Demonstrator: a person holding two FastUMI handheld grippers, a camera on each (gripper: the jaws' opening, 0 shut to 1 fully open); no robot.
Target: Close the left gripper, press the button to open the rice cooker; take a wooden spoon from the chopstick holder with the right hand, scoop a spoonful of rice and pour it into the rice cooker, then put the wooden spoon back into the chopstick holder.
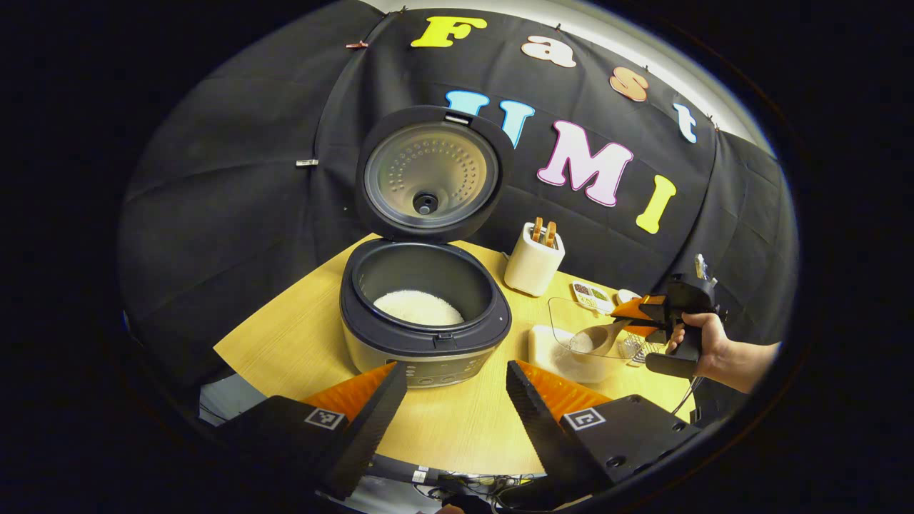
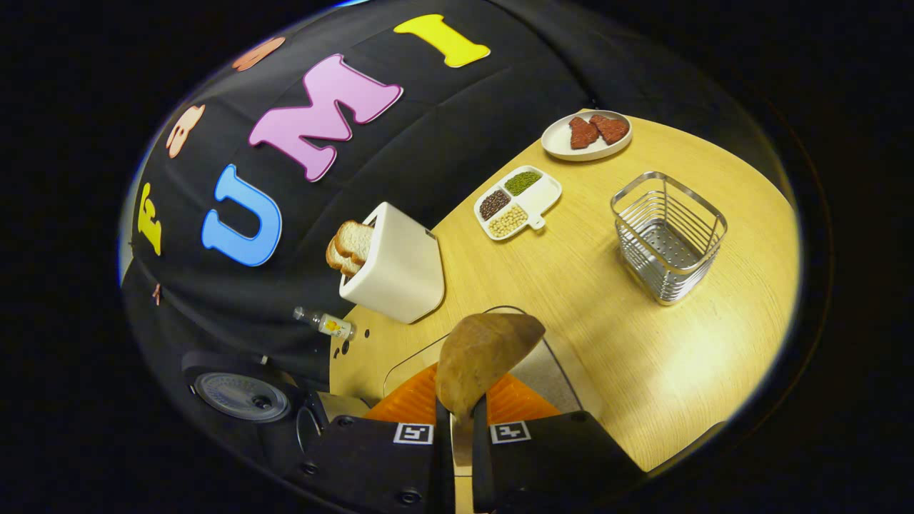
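Left gripper view: rice cooker on the surface, lid up, rice inside.
Left gripper: jaws wide apart, empty.
Right gripper: jaws clamped on the wooden spoon handle.
Spoon bowl: holding rice over the clear container.

White toaster with bread slices centre left, three-compartment dish of beans upper centre, plate of red pieces top right, small bottle lower left

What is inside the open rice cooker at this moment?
The rice cooker holds white rice at the bottom of its dark inner pot. The pot's front wall hides the nearest part of the bottom.
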